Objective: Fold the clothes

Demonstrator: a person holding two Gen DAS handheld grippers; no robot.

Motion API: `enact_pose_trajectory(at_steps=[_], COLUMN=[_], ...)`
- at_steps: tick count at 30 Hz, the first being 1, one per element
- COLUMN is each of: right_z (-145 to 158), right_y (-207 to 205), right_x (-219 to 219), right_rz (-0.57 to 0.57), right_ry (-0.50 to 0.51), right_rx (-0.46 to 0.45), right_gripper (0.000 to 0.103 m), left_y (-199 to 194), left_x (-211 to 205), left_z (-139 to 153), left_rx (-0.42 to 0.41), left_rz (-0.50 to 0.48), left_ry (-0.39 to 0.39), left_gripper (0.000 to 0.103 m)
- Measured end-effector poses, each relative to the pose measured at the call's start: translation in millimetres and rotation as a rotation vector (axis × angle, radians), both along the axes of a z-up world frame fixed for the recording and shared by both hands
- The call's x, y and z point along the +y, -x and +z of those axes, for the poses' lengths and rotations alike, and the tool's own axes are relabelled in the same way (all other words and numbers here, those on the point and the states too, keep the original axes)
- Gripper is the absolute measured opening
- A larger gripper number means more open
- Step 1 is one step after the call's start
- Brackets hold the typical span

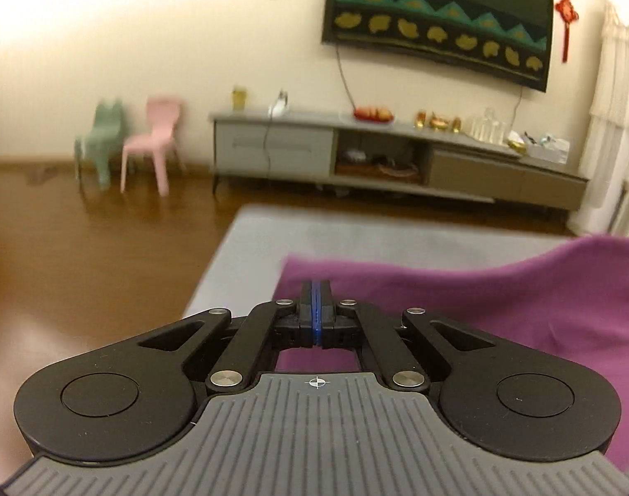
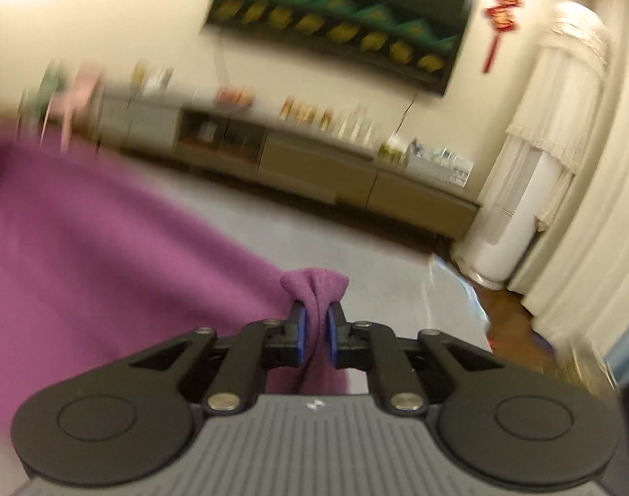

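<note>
The left gripper (image 1: 316,289), low in the frame's centre, has its blue pads pressed flat together; whether cloth is caught between them cannot be told. The purple garment (image 1: 500,306) spreads from the tips to the right edge, over a grey surface (image 1: 355,231).

In the blurred right wrist view the right gripper (image 2: 314,310) pinches a bunched fold of the purple garment — a tuft pokes out past the fingertips, the rest sweeps to the left edge.

Mid-frame, a low cabinet (image 1: 397,153) runs along the wall — its open compartment holds dim items too small to name, and a red dish (image 1: 374,113) sits on top.
</note>
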State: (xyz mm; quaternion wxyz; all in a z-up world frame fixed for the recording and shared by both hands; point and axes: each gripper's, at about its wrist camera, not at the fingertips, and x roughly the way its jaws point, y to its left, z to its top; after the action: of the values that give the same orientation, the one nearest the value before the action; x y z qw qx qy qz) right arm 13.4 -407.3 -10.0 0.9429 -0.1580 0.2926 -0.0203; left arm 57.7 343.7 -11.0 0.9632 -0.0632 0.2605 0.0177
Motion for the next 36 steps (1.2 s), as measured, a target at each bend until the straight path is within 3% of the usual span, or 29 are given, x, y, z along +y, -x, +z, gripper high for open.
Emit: enact_pose_trajectory(at_steps=[2,4,7,8,11,16,19,23,27,28,30,31,36], right_z=[-30,-56,-57,-55,-44,-48,-51,-60,-71,-73,-74,-75,-70], right_y=[28,52,70,74,78,85,88,99,106,106,106,104,104], right_x=[-5,-11,-19,-20,-27,-40,-43,-48,-54,-56,-58,-58,-58], right_rz=[-0.057,-0.144,-0.269,-0.305,-0.399,-0.444,-0.467,-0.499,-0.538,-0.542,-0.546,-0.547,-0.55], right_ry=[-0.007,-0.051,-0.213,-0.264,-0.421,-0.672,-0.796,-0.91,-0.953,-0.962,-0.976,-0.98,-1.023], right_rx=[0.094,0.164,0.131,0.12,0.119,0.131,0.129,0.136,0.152,0.149,0.144,0.144,0.132], right_gripper=[0.028,0.028,0.028,0.029,0.032,0.043,0.048,0.049,0.049,0.05,0.049,0.05,0.052], left_y=[41,69,96,99,91,32,-13,-56,-70,-72,-78,-80,-68], left_x=[9,19,32,36,32,18,5,1,6,6,5,5,9], left_z=[-23,-42,-57,-56,-47,-29,-37,-59,-69,-69,-67,-63,-35], left_rx=[0.086,0.138,0.145,0.131,0.087,0.053,0.118,0.231,0.216,0.214,0.218,0.215,0.1], left_rz=[0.006,0.08,0.168,0.181,0.203,0.191,0.203,0.303,0.388,0.388,0.37,0.35,0.251], left_ry=[0.011,0.064,0.189,0.231,0.381,0.59,0.642,0.688,0.734,0.738,0.72,0.702,0.696], left_gripper=[0.0,0.0,0.0,0.006,0.037,0.06,0.064,0.063,0.06,0.056,0.025,0.0,0.0])
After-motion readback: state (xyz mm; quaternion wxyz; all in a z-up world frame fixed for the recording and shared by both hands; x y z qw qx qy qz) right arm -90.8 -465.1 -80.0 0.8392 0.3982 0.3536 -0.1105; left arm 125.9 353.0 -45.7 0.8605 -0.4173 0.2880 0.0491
